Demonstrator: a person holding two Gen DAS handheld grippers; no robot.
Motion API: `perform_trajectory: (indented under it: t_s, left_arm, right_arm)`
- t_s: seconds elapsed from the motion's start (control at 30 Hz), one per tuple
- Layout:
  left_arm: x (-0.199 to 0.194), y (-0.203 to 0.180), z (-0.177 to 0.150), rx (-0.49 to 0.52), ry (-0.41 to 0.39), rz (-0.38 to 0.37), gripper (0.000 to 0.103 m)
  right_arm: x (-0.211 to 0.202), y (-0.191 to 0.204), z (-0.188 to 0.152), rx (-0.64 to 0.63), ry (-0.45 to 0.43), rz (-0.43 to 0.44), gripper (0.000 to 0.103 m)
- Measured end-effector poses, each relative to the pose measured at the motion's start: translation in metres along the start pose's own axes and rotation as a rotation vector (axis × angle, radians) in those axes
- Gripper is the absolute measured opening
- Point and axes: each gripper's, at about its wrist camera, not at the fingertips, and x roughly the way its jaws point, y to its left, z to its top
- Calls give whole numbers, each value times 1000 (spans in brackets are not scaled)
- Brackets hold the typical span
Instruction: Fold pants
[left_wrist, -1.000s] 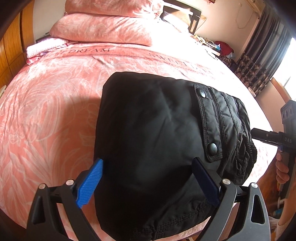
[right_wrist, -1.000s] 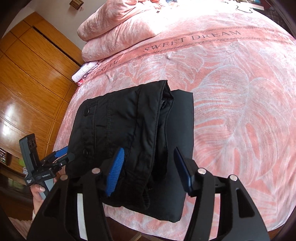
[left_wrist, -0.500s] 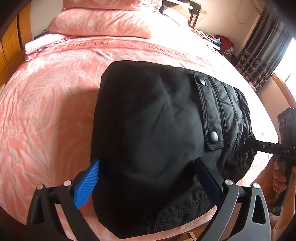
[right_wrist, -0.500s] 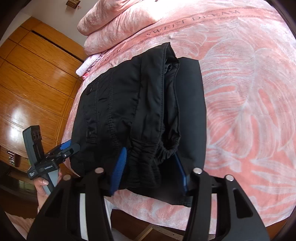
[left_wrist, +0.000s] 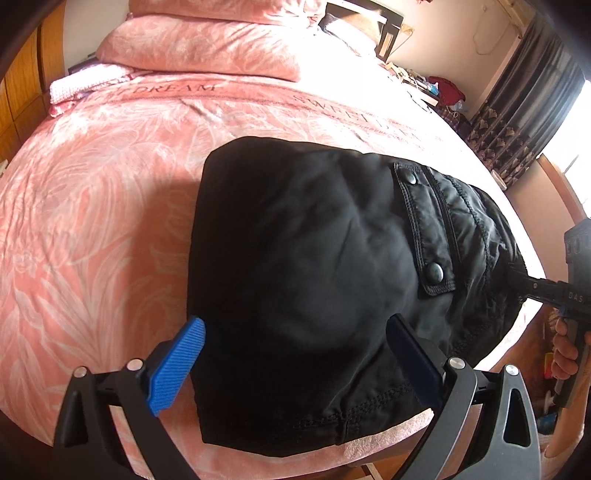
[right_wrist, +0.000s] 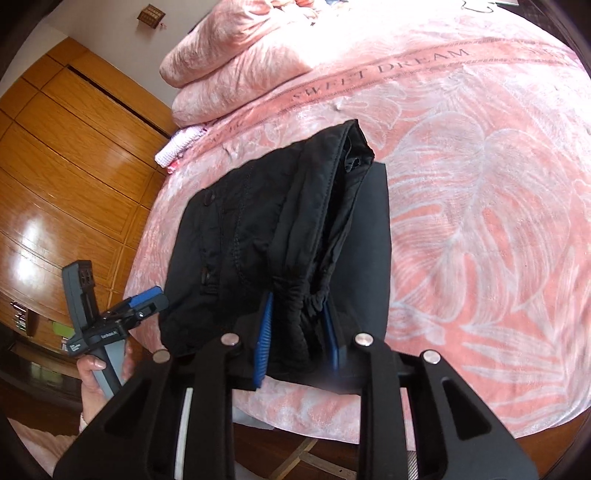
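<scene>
Black pants, folded into a thick stack with a snap-buttoned pocket flap, lie on the pink bedspread near its front edge. My left gripper hovers open over the stack's near hem, its blue pads wide apart on either side; in the right wrist view the left gripper sits at the stack's left side. My right gripper is closing, and its pads pinch the gathered elastic waistband of the pants. From the left wrist view, the right gripper pokes into the stack's right edge.
Pink pillows lie at the head of the bed, and a folded white-pink cloth sits beside them. A wooden wardrobe stands along one side. Dark curtains hang on the other side. The bed's front edge runs just below the pants.
The right gripper came forward onto the waistband and narrowed its jaws from wide apart to pinching the bunched fabric. The left gripper stayed open over the hem.
</scene>
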Motion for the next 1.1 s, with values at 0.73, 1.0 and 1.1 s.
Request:
perform_trajectory:
  t_s: [0.73,1.0,1.1]
  left_arm:
    - [9,-27,-19,32,45,59,99]
    - [12,-27,-18,3,46,40,99]
    - [15,-27,-17,18,58,52,99]
  right_arm:
    - [6,-3,-38,48,43,64,25]
    - [0,-1,-36,38,47,23,17]
    - [14,-2,-38,42,71,-6,16]
